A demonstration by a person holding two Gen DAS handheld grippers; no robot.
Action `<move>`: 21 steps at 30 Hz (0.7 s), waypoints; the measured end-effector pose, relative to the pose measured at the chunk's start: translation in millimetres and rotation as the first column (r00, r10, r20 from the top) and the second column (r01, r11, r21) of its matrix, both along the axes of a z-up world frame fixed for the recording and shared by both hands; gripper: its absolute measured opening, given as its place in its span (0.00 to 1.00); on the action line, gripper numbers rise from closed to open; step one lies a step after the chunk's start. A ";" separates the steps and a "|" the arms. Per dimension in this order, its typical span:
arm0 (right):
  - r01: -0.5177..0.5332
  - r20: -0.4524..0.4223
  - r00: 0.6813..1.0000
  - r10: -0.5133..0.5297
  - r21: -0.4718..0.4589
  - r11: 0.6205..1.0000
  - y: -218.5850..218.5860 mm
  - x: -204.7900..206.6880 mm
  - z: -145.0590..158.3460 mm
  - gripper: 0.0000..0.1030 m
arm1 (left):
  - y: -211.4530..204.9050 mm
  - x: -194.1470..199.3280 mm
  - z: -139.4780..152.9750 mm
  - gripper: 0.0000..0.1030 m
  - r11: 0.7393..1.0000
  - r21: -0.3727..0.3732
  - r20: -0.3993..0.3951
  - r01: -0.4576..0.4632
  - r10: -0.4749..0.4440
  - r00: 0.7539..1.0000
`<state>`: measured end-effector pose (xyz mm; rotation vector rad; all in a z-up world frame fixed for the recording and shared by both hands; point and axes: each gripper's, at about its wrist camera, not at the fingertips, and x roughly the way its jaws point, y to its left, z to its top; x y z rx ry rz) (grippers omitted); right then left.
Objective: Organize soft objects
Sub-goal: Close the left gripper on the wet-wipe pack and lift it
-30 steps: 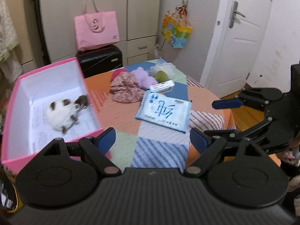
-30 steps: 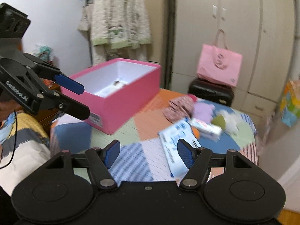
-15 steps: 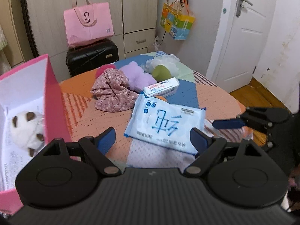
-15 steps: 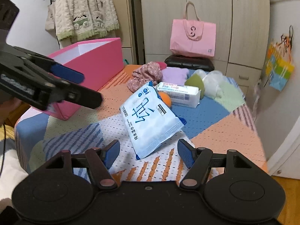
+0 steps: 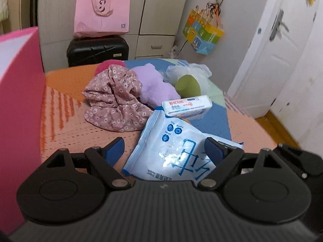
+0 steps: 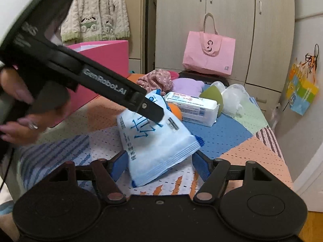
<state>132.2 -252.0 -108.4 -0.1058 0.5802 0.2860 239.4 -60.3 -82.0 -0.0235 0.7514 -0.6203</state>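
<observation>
From the left wrist camera, the left gripper [image 5: 163, 151] has its jaws spread wide, with one glossy light-blue tissue pack [image 5: 171, 151] lying between the two blue pads; neither pad presses on it. The pack is a flat, crinkled plastic pouch with blue characters. Behind it lies one smaller white wipes packet [image 5: 186, 105], rectangular and smooth. Further back sit one bundle of floral pink cloth [image 5: 115, 100], soft and rumpled, one fuzzy lilac plush [image 5: 153, 86], one smooth olive-green egg-shaped sponge [image 5: 187, 87] and one crumpled clear plastic bag [image 5: 193, 70]. A bit of magenta fabric [image 5: 109, 64] shows behind the cloth. All rest on a patchwork tablecloth [image 5: 80, 129] with a dotted weave. One pink box [image 5: 18, 109] fills the left edge; its inside is hidden from here. One pink tote bag [image 5: 102, 14] stands on one black suitcase [image 5: 98, 49].

From the right wrist camera, the right gripper [image 6: 159, 164] is opening its jaws, the near end of the same tissue pack [image 6: 155, 141] between them and, as far as the angle allows, not pinched. The other gripper crosses above the pack, held by a hand [image 6: 26, 109]. A small orange round thing [image 6: 175, 111], possibly a ball, peeks out between the pack and the wipes packet [image 6: 193, 106]. The pink box [image 6: 105, 60] is open-topped, contents out of sight.
</observation>
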 end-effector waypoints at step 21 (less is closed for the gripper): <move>0.067 0.029 0.997 -0.069 0.074 0.995 -8.2 2.0 -15.2 0.66 | -13.6 -28.0 -12.7 0.70 0.998 0.022 -0.008 0.067 -0.067 0.998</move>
